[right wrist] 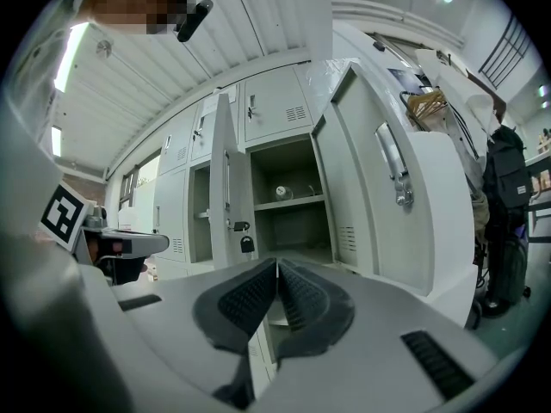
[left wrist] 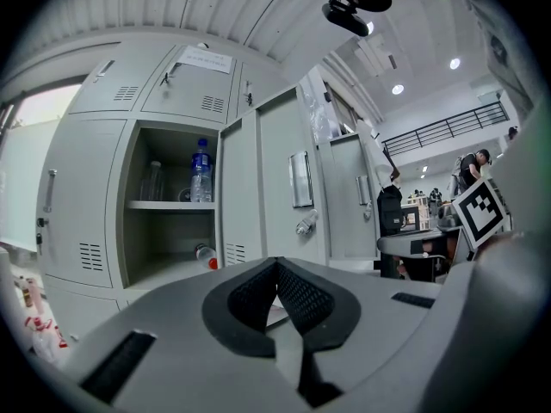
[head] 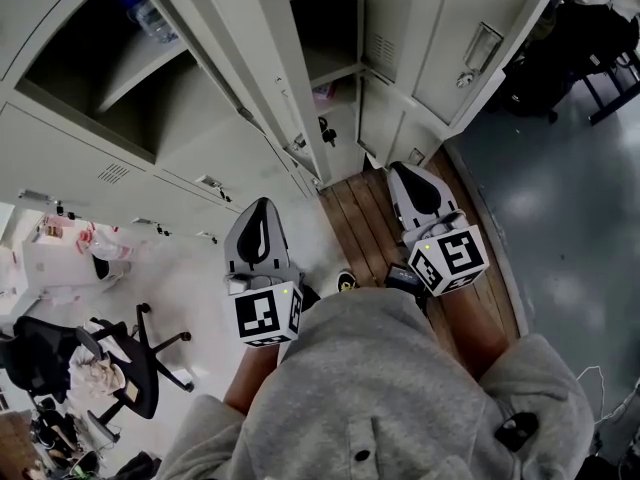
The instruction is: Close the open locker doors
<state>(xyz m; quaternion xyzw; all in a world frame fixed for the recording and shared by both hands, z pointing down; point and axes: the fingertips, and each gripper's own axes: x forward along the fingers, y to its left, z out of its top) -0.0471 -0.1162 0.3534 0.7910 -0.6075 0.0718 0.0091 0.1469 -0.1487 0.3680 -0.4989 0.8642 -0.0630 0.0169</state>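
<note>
We stand in front of a bank of pale grey steel lockers [head: 60, 158], and none of its open doors has been shut, so we judge the task to be at its approach step. Two tall compartments gape.

The left one holds a clear plastic water bottle with a blue label [left wrist: 201, 169] on its upper shelf. Its plain grey steel door [left wrist: 274, 188] swings out from that compartment's right edge. The compartment next to it on the right is open too. Its broad grey door with a chrome handle [right wrist: 383, 179] stands out from that opening's right edge. A small black padlock [right wrist: 246, 244] dangles from the plain door at the opening's left edge.

Our left gripper [head: 262, 206] has its black ribbed pads pressed together on nothing. Our right gripper [head: 399, 171] is clenched the same way, also empty. Both reach toward the lockers and touch no door. The right one hangs over a strip of brown wooden flooring [head: 360, 228] along the bank's foot.

Next, we think, a clenched gripper must come round to a door's outer face, near its free edge, and push it through its arc until it seats in the frame. The plain door lies nearer our left gripper and the handled one suits our right. The hanging padlock may catch on the frame, so that door wants a slow finish.
</note>
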